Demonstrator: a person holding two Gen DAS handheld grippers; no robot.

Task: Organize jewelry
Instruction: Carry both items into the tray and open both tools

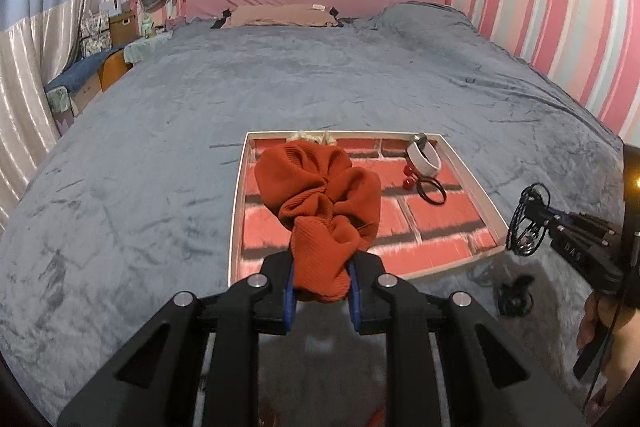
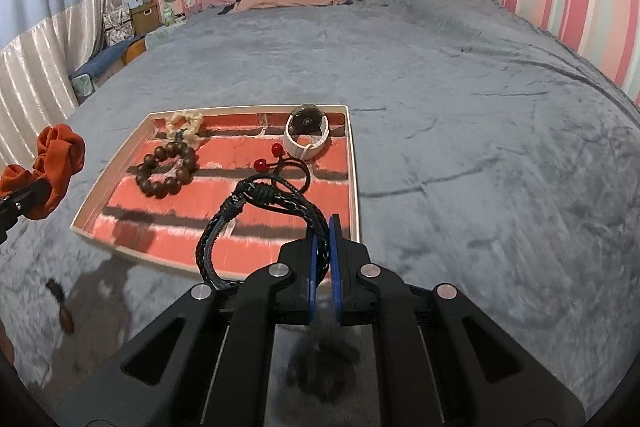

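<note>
Rust-orange fabric: a ribbed scrunchie (image 1: 320,203) is clamped between the blue pads of the left gripper (image 1: 322,291); it is held above the near left part of the tray, bunched and sagging forward.
Braided dark cord: a bracelet (image 2: 260,223) is pinched at one side of its loop by the right gripper (image 2: 325,259), jaws nearly together; the rest of the loop hangs free to the left, over the near edge of the tray.
Tray (image 2: 354,179): a shallow white-rimmed box with a red brick-pattern floor is seen lying on the grey plush bedspread (image 2: 460,107).
Contents already in tray: a brown bead bracelet (image 2: 168,169) at centre left, a cream scrunchie (image 2: 186,125) at the far left corner, a white-strapped watch (image 2: 307,133) at the far right, and a black hair tie with red beads (image 2: 290,167) just near of the watch.
Risk, bracelet: the hold is judged marginal, since only a thin section of cord is gripped; a slip would drop it on the rim or onto the bedspread.
Risk, snagging: the free loop could catch the hair tie or the rim if lowered carelessly.
Risk, scrunchie: the bead bracelet is hidden behind it in the left wrist view, so it could be released on top of that piece.
Risk, support: the soft bedding gives the tray an unsteady base; a press on the rim could tilt it and shift the contents.
Risk, collision: both grippers are converging on one tray, so contact between them is possible.
</note>
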